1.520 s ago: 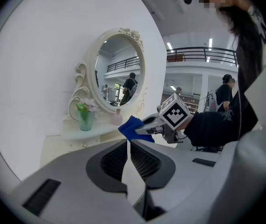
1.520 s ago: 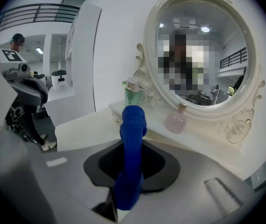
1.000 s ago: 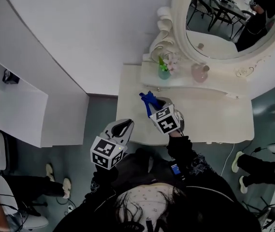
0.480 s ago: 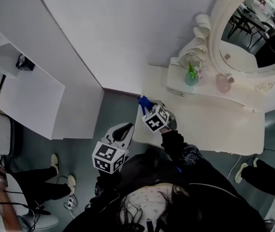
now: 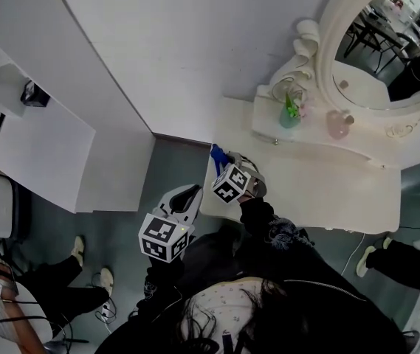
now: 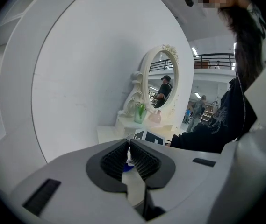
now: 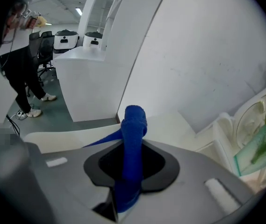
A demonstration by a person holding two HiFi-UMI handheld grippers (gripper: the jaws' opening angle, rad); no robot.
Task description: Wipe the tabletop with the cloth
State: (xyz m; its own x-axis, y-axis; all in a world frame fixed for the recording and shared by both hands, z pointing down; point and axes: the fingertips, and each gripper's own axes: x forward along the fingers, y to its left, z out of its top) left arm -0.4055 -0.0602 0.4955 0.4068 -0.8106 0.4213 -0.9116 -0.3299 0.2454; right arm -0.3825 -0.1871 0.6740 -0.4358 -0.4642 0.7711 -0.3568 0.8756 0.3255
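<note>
My left claw (image 5: 186, 198) hangs beside the left end of the bench (image 5: 320, 190), jaws pressed together on nothing. My right claw (image 5: 229, 162) clamps the blue cloth (image 5: 218, 153) over the front left corner. I judge wiping is mid-course, and the rightward stretch may remain.

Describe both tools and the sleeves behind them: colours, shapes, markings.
Both tools are alike: the left tool and right tool have light grey, rounded shells with black ribbed pads set in a dark recess. Each carries a white cube printed with black square markers. The sleeves are black; the right one shows a pale print.
</note>
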